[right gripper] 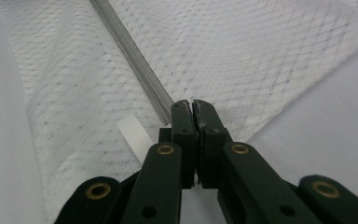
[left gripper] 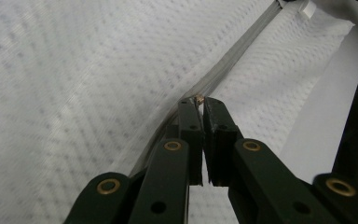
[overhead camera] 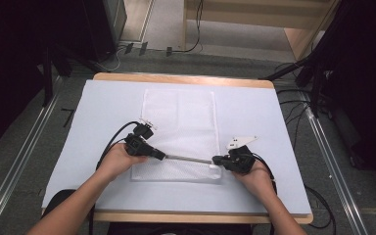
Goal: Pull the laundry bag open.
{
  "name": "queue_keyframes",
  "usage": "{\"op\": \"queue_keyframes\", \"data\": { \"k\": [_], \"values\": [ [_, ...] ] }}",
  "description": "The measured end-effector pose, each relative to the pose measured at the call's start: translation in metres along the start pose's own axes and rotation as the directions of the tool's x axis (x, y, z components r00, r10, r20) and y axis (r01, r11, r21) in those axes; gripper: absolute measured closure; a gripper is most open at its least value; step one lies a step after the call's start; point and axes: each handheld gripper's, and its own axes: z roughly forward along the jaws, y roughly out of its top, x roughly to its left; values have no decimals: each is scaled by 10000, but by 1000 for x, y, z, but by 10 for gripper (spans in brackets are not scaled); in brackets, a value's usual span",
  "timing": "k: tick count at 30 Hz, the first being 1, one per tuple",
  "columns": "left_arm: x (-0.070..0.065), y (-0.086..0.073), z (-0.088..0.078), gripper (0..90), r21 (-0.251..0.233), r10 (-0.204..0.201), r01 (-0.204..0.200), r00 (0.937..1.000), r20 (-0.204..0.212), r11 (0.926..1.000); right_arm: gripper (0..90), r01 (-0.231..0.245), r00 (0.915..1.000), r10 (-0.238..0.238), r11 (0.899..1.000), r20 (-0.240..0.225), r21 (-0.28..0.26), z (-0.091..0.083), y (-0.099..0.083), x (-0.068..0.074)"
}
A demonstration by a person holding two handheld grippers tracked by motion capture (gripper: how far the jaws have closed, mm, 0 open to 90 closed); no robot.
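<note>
A white mesh bag (overhead camera: 178, 134) is lying flat in the middle of the tabletop (overhead camera: 103, 107), which is covered by a pale sheet. A grey zipper (overhead camera: 188, 158) is running along the near part of the bag, from left to right.

The left hand-held gripper (overhead camera: 162, 156) is lying at the left part of the zipper. In the left gripper view, its jaws are closed together and are pinching a small brownish piece, probably the zipper pull (left gripper: 198, 99), on the zipper line (left gripper: 233, 65). The left hand (overhead camera: 115, 161) is holding this tool near the left edge of the bag.

The right hand-held gripper (overhead camera: 216, 159) is lying at the right end of the zipper, close to the near right corner of the bag. In the right gripper view, its jaws are also closed, and they are clamping the end of the zipper (right gripper: 135, 60) and the mesh (right gripper: 242, 51) there. A small white tag (right gripper: 135, 133) is sticking out of the bag just beside these jaws. The right hand (overhead camera: 257, 178) is resting on the tabletop behind the tool.

The two tools are pointing toward each other, with the zipper stretched between them.
</note>
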Motion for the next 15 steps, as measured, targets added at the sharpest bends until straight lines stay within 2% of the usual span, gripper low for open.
{"op": "queue_keyframes", "data": {
  "k": [7, 11, 15],
  "values": [
    [8, -10, -11, 883, -122, -202, 199, 9995, -226, 9997, 896, 136, 9999, -136, 9999, -54, 38, 0, 1, -1],
    [11, -15, -14, 883, -57, -317, 316, 9994, -144, 9995, 896, 196, 9998, -196, 9998, -27, 57, 0, 1, 0],
    [15, -21, -21, 883, -166, -524, 522, 9986, -119, 9985, 896, 159, 9997, -156, 9998, -187, 145, 0, 2, -2]
  ]
}}
